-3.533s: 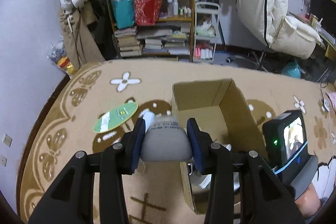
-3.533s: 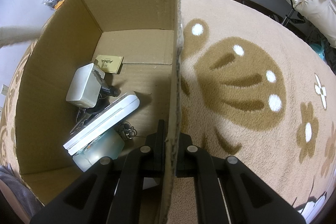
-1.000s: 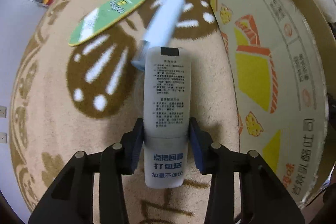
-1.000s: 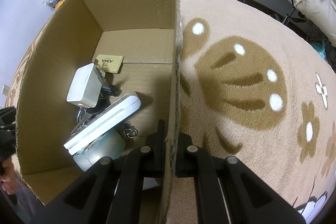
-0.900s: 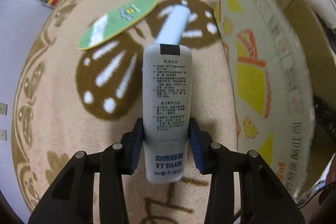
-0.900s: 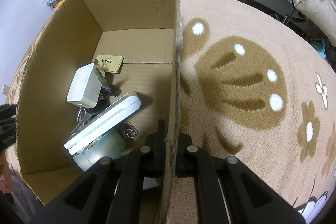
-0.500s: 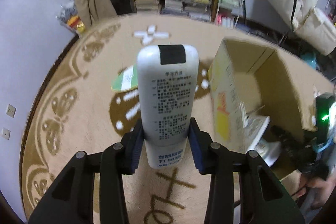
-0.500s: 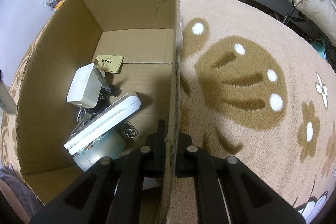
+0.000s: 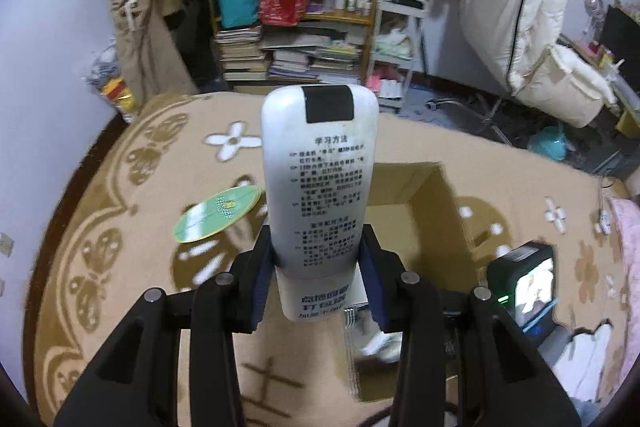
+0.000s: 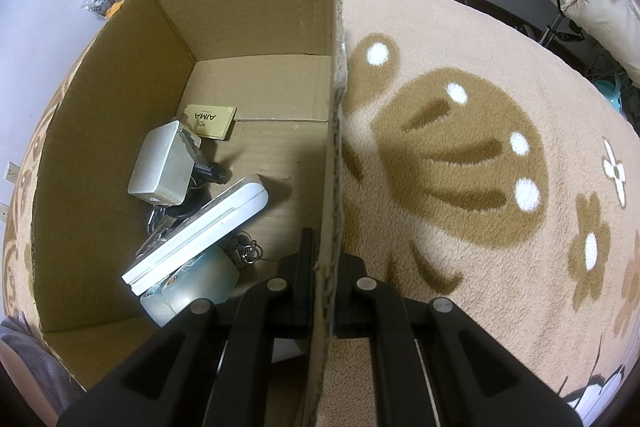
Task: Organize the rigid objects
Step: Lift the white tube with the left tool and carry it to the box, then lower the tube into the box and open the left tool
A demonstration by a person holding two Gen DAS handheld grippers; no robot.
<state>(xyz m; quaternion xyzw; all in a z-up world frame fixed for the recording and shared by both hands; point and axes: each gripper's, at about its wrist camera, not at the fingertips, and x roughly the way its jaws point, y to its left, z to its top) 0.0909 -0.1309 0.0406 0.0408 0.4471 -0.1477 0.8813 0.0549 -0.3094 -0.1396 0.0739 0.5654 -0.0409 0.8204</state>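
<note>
Two grippers are working around an open cardboard box [image 10: 256,7] standing on a beige carpet [image 10: 460,155] patterned with brown shapes and white dots. The left gripper [image 9: 320,279] is holding a white remote control [image 9: 319,179], its jaws clamped on the lower part of the body, blue pads pressing both long sides. The remote's long axis is running straight away from the jaws, and its far end, carrying a black window, is pointing up toward a cluttered bookshelf [image 9: 296,7]. Its back face is showing, printed with small black Chinese text too fine to read; a lower label in blue characters is peeking out below the pads. The remote is raised above the carpet, with the box just beyond and to the right of it, and a round green disc [image 9: 218,213] is lying on the carpet to the left.

The right gripper [image 10: 326,263] is pinching the box's right wall, jaws closed on the cardboard, one finger inside and one outside. Inside the box are lying a tan card reading "NFC AIMA" [image 10: 210,121], a grey-white boxy device [image 10: 160,163], a flat white case [image 10: 196,235] leaning over a pale translucent container [image 10: 192,291], and small metal key rings [image 10: 246,247].
</note>
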